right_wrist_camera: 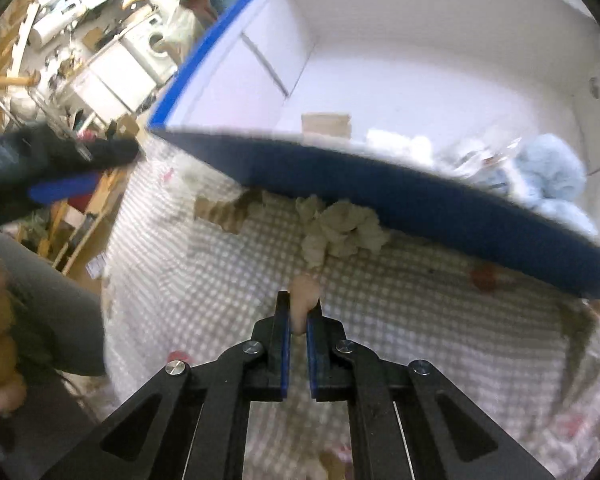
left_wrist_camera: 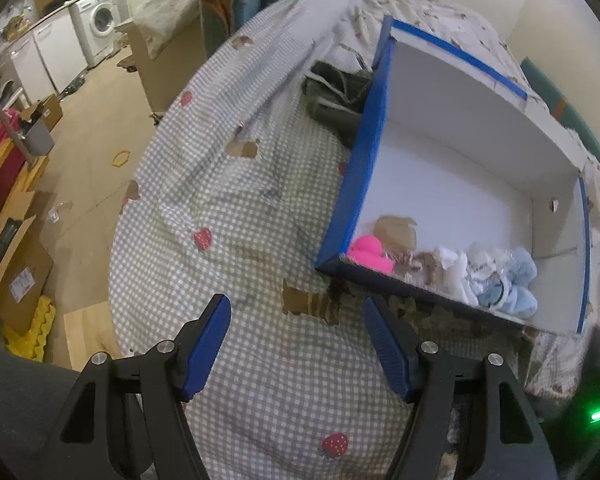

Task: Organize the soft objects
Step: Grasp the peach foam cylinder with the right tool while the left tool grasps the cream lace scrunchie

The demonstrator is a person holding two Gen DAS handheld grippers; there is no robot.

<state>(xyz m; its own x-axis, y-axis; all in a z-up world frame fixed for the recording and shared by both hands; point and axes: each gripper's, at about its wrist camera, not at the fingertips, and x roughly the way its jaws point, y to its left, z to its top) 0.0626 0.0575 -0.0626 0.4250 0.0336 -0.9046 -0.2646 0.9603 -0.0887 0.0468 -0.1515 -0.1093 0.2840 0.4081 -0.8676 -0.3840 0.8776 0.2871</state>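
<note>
Nearest to us in the right wrist view, our right gripper [right_wrist_camera: 299, 312] has its jaws pinched together on a small pale soft piece [right_wrist_camera: 305, 298], which pokes out past the fingertips above the checked bedspread [right_wrist_camera: 188, 280]. Just beyond it lies a crumpled beige cloth [right_wrist_camera: 342, 230], touching the near blue wall of the box [right_wrist_camera: 420, 208]; the picture is too blurred to tell whether the pale piece joins that cloth. Our left gripper [left_wrist_camera: 296, 312] hangs over the bedspread with its jaws well apart and nothing between them, just short of the box's near corner. Inside the box, against that same near wall, we see a pink toy [left_wrist_camera: 370, 252], a tan piece [left_wrist_camera: 396, 230], white fluffy things [left_wrist_camera: 456, 272] and a light blue plush [left_wrist_camera: 512, 284] in a row; the floor of the box behind them toward its far wall is bare white. A dark green garment [left_wrist_camera: 336, 100] lies on the bed against the box's left wall. Left of the box the bedspread runs open to the bed's edge, with the floor below.
</note>
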